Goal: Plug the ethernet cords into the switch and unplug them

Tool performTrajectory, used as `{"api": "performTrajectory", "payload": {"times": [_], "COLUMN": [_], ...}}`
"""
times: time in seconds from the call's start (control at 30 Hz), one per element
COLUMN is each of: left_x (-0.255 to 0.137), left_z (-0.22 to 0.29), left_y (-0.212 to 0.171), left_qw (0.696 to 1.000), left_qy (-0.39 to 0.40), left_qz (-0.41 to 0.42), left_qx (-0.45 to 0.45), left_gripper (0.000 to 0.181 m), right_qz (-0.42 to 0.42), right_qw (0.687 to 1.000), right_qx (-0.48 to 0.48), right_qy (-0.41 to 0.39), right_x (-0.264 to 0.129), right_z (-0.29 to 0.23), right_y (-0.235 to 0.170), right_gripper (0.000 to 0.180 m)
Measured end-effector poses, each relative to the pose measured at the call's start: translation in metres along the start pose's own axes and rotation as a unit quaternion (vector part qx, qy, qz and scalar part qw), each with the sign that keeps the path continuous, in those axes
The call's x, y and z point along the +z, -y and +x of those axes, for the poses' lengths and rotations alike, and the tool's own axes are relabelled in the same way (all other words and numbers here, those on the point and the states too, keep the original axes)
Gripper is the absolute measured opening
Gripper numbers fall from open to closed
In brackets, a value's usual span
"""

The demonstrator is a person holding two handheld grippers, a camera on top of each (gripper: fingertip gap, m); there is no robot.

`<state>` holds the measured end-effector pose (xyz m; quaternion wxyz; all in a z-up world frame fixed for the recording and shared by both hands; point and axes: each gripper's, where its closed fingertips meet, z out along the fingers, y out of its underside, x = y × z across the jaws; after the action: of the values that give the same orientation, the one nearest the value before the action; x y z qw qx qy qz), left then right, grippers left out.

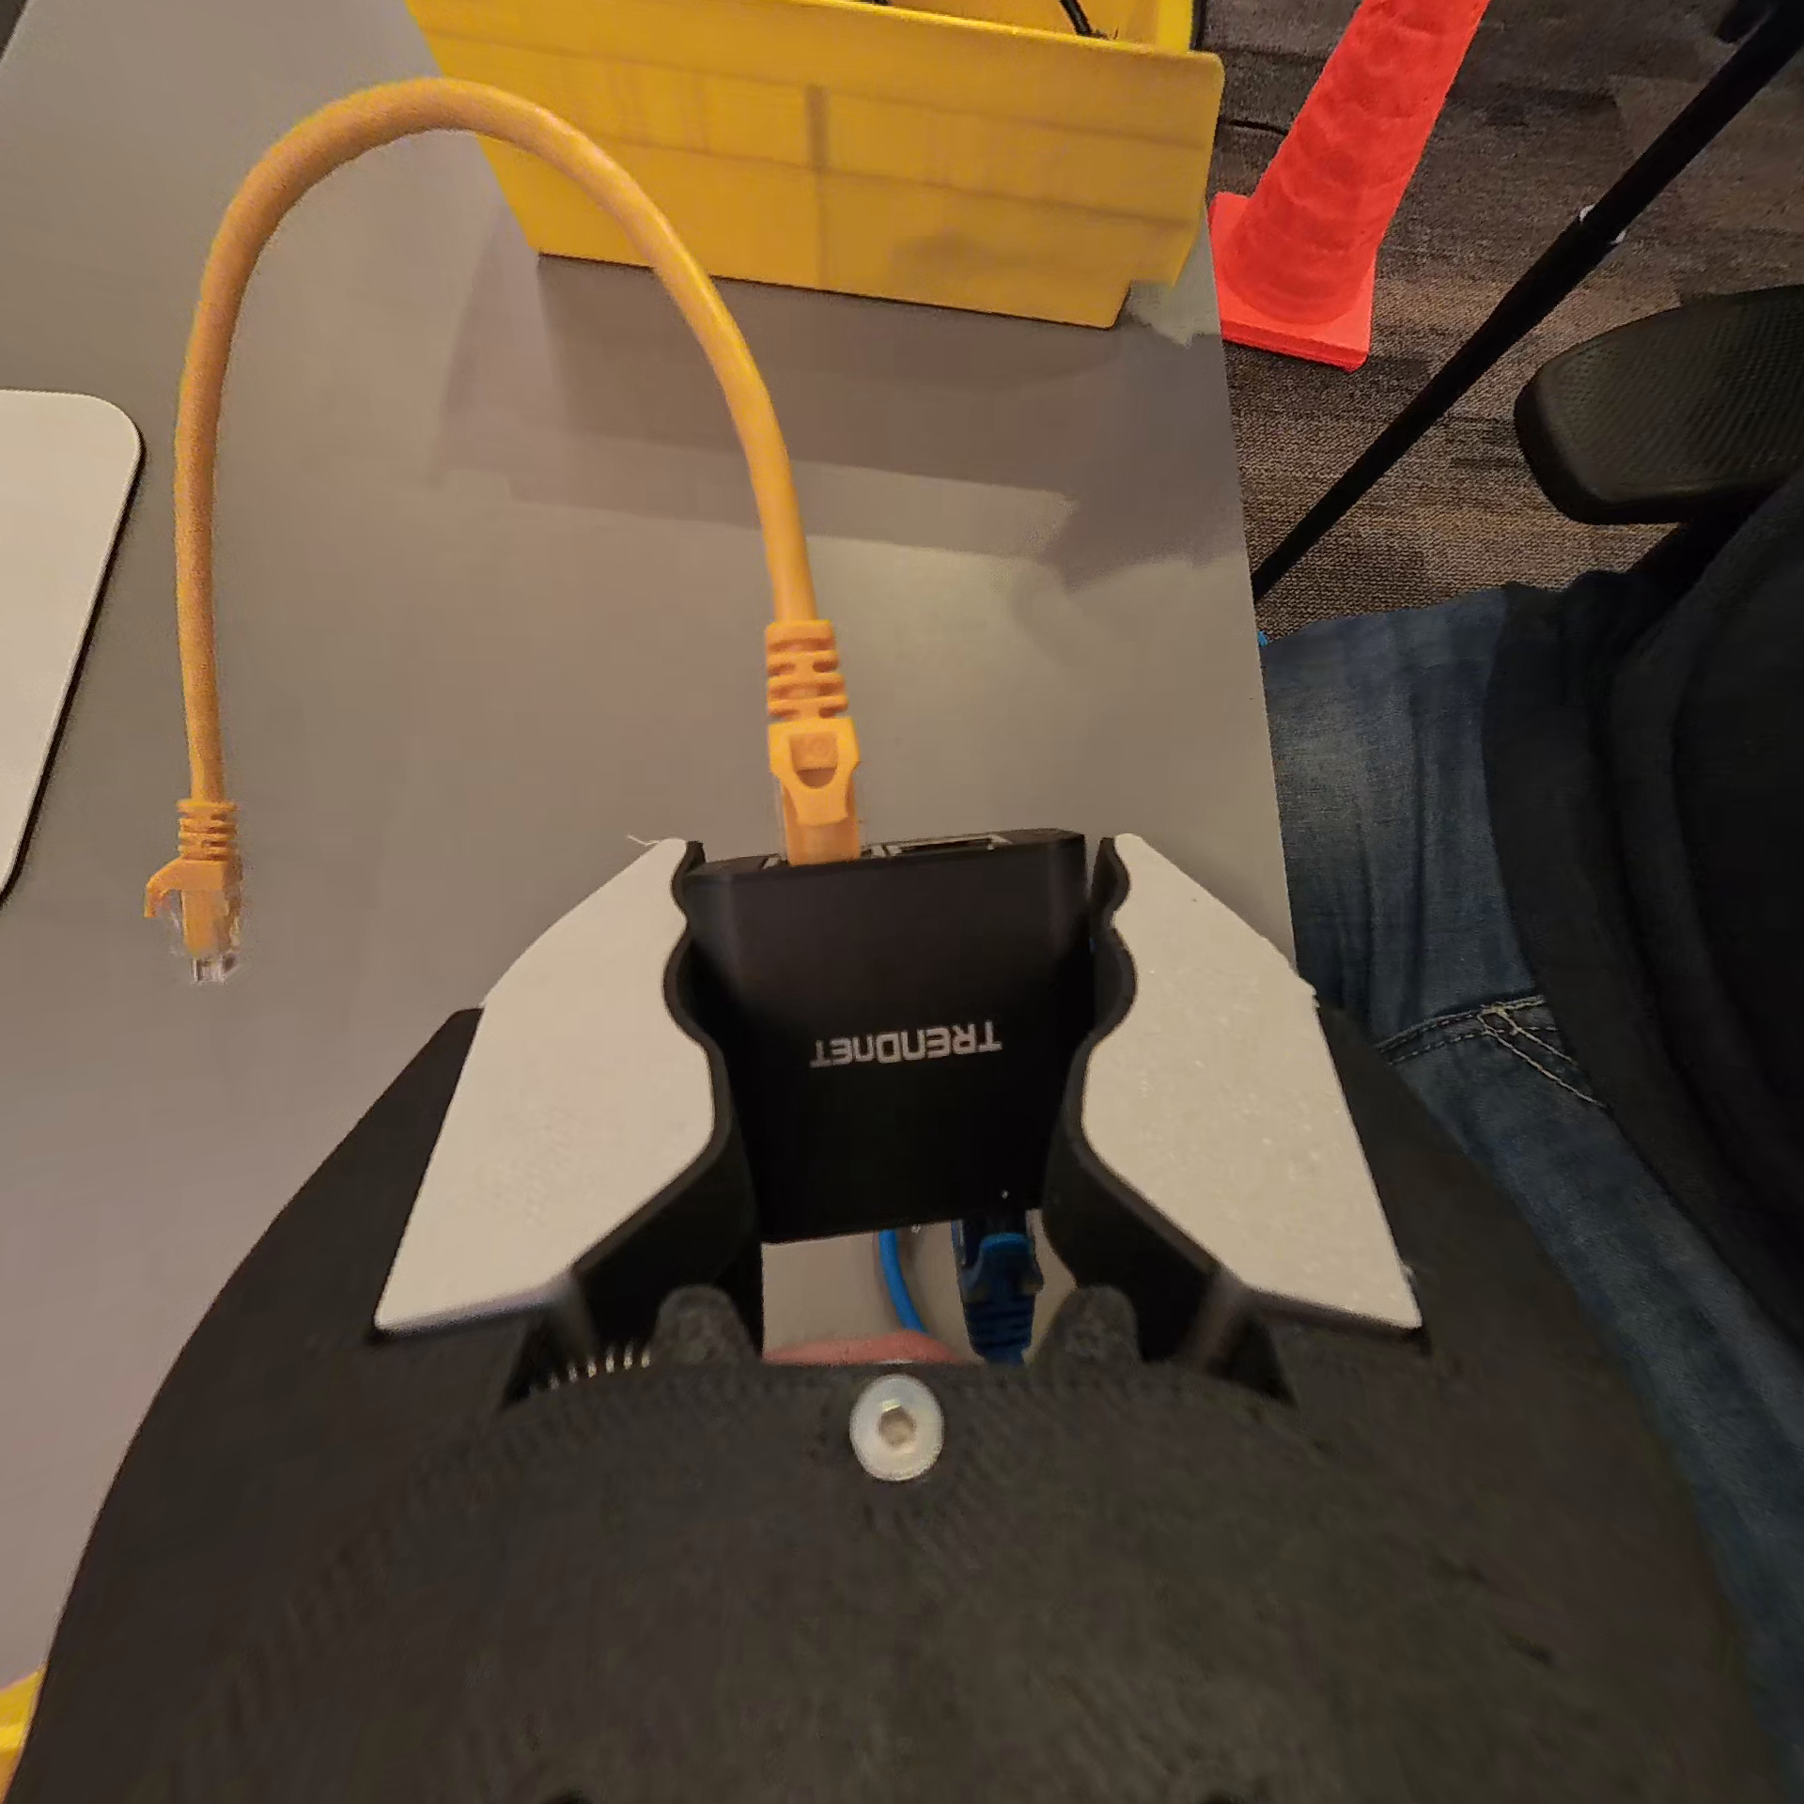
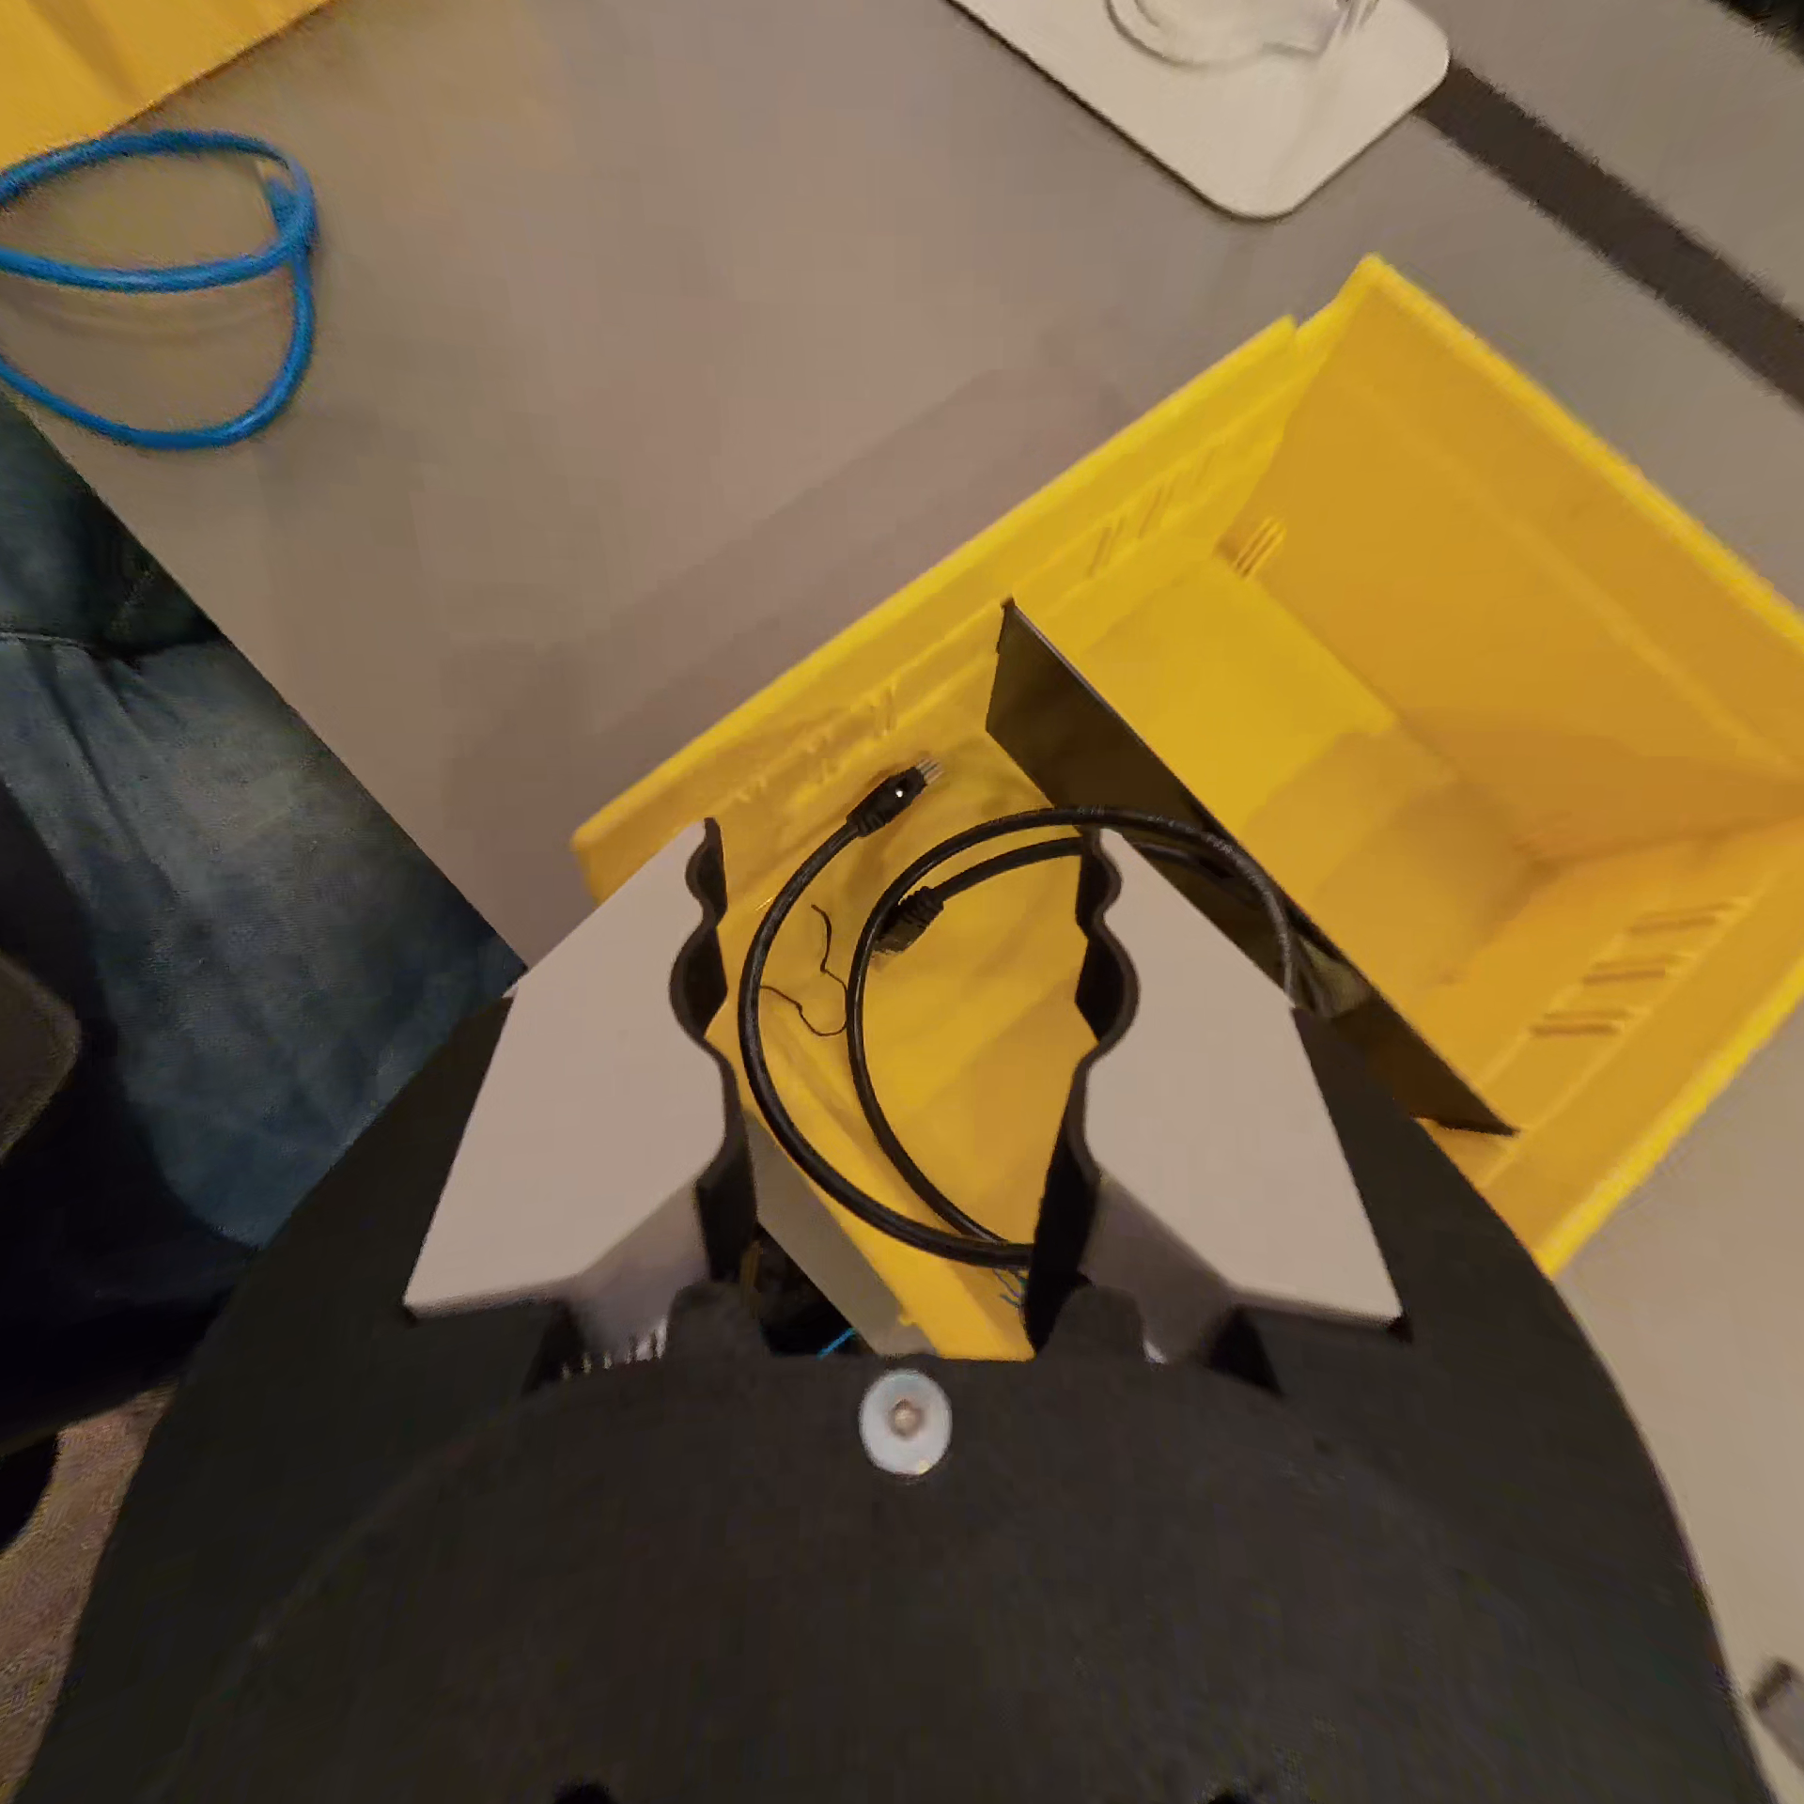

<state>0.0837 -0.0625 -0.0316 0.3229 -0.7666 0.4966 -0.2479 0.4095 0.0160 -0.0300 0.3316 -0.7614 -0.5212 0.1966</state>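
In the left wrist view my left gripper (image 1: pixel 893 859) is shut on a small black switch (image 1: pixel 883 1035) and holds it above the grey table (image 1: pixel 547 586). An orange ethernet cord (image 1: pixel 469 127) has one plug (image 1: pixel 815 781) in a port on the switch's far face; it arches up and left, and its other plug (image 1: pixel 200 898) hangs free. A blue cord (image 1: pixel 996 1289) shows below the switch. In the right wrist view my right gripper (image 2: pixel 903 859) is open and empty, hovering over a black cord (image 2: pixel 810 1054) that lies in a yellow bin (image 2: pixel 1464 683). A blue cord (image 2: pixel 195 293) lies coiled on the table.
A second yellow bin (image 1: pixel 830 156) stands at the table's far edge. A black divider (image 2: pixel 1123 771) splits the bin. A grey mat (image 2: pixel 1259 107) with a clear glass lies on the table. A red cone (image 1: pixel 1337 195), a chair armrest (image 1: pixel 1660 410) and a person's jeans (image 1: pixel 1464 879) are off the table's right edge. Across from one pair of fingers to the other is roughly 35 cm.
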Motion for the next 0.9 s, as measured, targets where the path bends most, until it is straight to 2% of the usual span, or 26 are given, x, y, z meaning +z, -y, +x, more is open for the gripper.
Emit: {"api": "performTrajectory", "payload": {"times": [0.07,0.13,0.23,0.37,0.43,0.67,0.83,0.9], "left_x": [0.000,-0.001,-0.003,-0.010,-0.014,-0.024,-0.021,-0.019], "left_z": [0.001,0.004,0.013,0.030,0.033,0.040,0.046,0.047], "left_y": [0.001,0.003,0.007,0.012,0.012,0.011,0.011,0.013], "left_qw": [1.000,1.000,0.999,0.994,0.991,0.985,0.979,0.978], "left_qy": [-0.004,-0.011,-0.036,-0.080,-0.095,-0.129,-0.154,-0.160], "left_qz": [-0.001,0.000,-0.001,-0.012,-0.022,-0.050,-0.068,-0.067], "left_qx": [0.004,0.011,0.035,0.079,0.089,0.108,0.117,0.120], "left_gripper": [0.075,0.075,0.074,0.075,0.075,0.075,0.075,0.075], "right_qz": [0.013,0.046,0.102,0.205,0.230,0.232,0.186,0.151], "right_qw": [0.999,0.994,0.979,0.938,0.925,0.888,0.834,0.826], "right_qx": [-0.040,-0.095,-0.174,-0.264,-0.278,-0.388,-0.519,-0.541], "right_qy": [-0.016,-0.004,0.024,0.090,0.119,0.084,-0.032,-0.042], "right_x": [-0.010,-0.016,-0.014,0.000,0.011,0.060,0.106,0.126], "right_z": [-0.006,-0.031,-0.075,-0.142,-0.165,-0.201,-0.201,-0.200], "right_y": [0.016,0.042,0.086,0.141,0.160,0.205,0.222,0.220], "right_gripper": [0.070,0.062,0.063,0.045,0.047,0.059,0.056,0.047]}}
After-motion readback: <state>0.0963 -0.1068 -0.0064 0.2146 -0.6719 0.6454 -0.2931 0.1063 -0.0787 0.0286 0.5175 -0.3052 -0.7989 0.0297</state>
